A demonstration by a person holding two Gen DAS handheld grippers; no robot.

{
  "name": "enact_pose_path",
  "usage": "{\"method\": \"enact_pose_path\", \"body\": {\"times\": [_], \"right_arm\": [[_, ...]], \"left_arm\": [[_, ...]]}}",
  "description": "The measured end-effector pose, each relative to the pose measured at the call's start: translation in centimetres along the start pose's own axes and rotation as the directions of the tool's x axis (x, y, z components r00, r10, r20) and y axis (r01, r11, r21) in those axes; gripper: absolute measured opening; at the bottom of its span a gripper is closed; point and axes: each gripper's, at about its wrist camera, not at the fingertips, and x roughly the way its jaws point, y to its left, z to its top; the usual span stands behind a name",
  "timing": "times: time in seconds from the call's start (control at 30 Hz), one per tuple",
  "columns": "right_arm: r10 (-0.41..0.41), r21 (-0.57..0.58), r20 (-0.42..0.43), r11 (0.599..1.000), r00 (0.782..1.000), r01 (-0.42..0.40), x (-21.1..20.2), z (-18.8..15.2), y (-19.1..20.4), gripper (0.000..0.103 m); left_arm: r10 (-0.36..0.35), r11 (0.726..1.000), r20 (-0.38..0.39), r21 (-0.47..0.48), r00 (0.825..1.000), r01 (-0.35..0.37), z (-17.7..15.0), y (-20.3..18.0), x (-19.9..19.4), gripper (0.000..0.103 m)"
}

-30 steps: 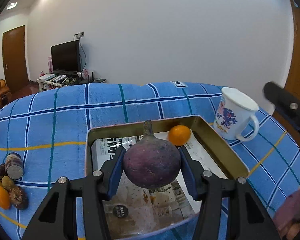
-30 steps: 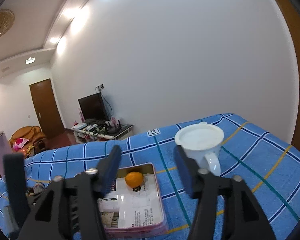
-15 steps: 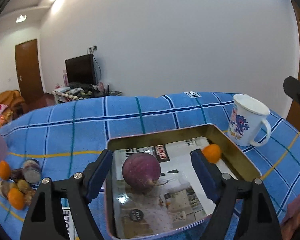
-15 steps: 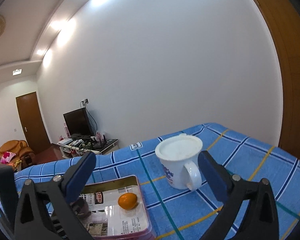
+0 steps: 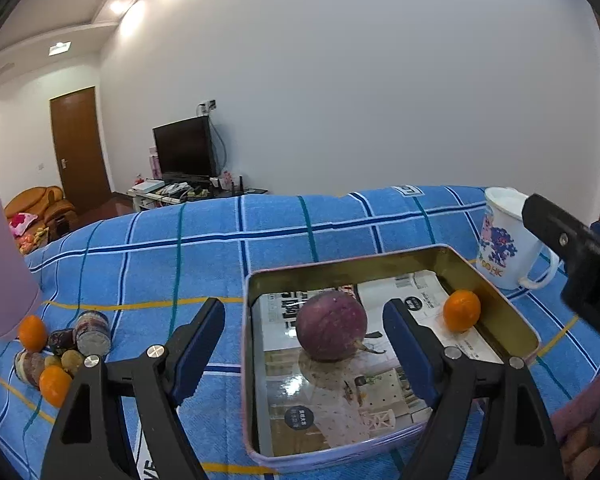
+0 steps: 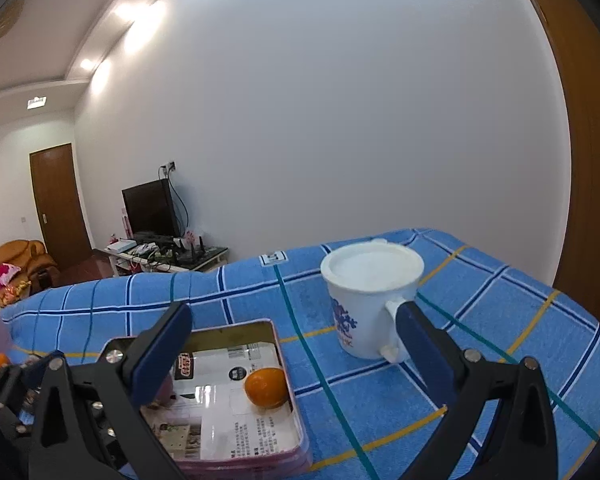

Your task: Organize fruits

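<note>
Two fruits lay in your tin (image 5: 496, 300): a purple fruit (image 5: 331, 325) near the middle, free between the parted blue pads of your left gripper (image 5: 304, 336), and an orange (image 5: 461, 310) at its 3 o'clock by the right wall. Your right gripper (image 6: 291, 344) stood wide apart, gripping nothing, with the mug (image 6: 366, 300) at 1 o'clock of the tin on the blue cloth (image 5: 147, 252). More fruit (image 5: 53, 354) sat piled at the tin's 9 o'clock.

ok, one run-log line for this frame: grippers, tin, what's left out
left gripper: open, empty | right gripper: open, empty | tin: purple fruit + orange inside | pile of fruit: on cloth, outside tin
</note>
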Motion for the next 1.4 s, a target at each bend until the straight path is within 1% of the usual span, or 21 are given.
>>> {"method": "enact_pose_path", "body": {"times": [0.07, 0.13, 0.23, 0.33, 0.37, 0.47, 0.57, 0.8, 1.0, 1.23, 1.33, 1.4], "right_arm": [[0.002, -0.024, 0.046, 1.000, 0.999, -0.001, -0.2, -0.3, 0.3, 0.103], [0.033, -0.067, 0.074, 0.997, 0.997, -0.028, -0.5, -0.7, 0.9, 0.103], [0.118, -0.093, 0.045, 0.989, 0.992, -0.113, 0.0, -1.0, 1.5, 0.103], [0.133, -0.117, 0.021, 0.985, 0.991, -0.130, 0.4, -1.0, 2.1, 0.103], [0.132, -0.116, 0.023, 0.985, 0.991, -0.128, 0.3, -1.0, 2.1, 0.103], [0.114, -0.088, 0.043, 0.990, 0.993, -0.110, 0.1, -1.0, 1.4, 0.103], [0.103, -0.066, 0.042, 0.993, 0.994, -0.100, 0.2, -1.0, 1.0, 0.103], [0.085, -0.067, 0.055, 0.994, 0.995, -0.081, -0.4, -1.1, 0.9, 0.103], [0.065, -0.058, 0.058, 0.996, 0.996, -0.062, -0.7, -1.0, 0.9, 0.103], [0.048, 0.050, 0.012, 0.998, 0.999, -0.049, -0.7, -1.4, -0.5, 0.103], [0.036, 0.095, -0.031, 0.995, 0.999, -0.033, -0.6, -1.6, -0.8, 0.103], [0.057, 0.111, -0.058, 0.993, 0.997, -0.051, -0.5, -1.8, -0.9, 0.103]], "left_arm": [[0.010, 1.000, 0.011, -0.018, 1.000, -0.010, -0.1, 0.4, -0.2, 0.082], [0.032, 0.999, 0.029, -0.043, 0.999, -0.031, -0.1, 0.8, -0.5, 0.082], [0.058, 0.995, 0.057, -0.085, 0.997, -0.053, -0.2, 1.6, -1.1, 0.083], [0.079, 0.992, 0.058, -0.105, 0.995, -0.073, -0.2, 2.2, -1.1, 0.085], [0.081, 0.991, 0.057, -0.113, 0.995, -0.074, -0.2, 2.4, -1.1, 0.087], [0.093, 0.988, 0.062, -0.133, 0.994, -0.084, -0.3, 3.0, -1.2, 0.087], [0.090, 0.988, 0.055, -0.132, 0.994, -0.082, -0.4, 3.3, -1.2, 0.087], [0.083, 0.989, 0.054, -0.124, 0.995, -0.075, -0.7, 3.6, -1.4, 0.087], [0.103, 0.986, 0.064, -0.136, 0.993, -0.094, -1.1, 4.5, -2.0, 0.087], [0.129, 0.983, 0.083, -0.143, 0.988, -0.117, -1.6, 5.6, -3.0, 0.087], [0.137, 0.982, 0.080, -0.146, 0.987, -0.124, -1.8, 6.1, -3.3, 0.087], [0.140, 0.981, 0.076, -0.148, 0.987, -0.127, -1.9, 6.5, -3.5, 0.087]]}}
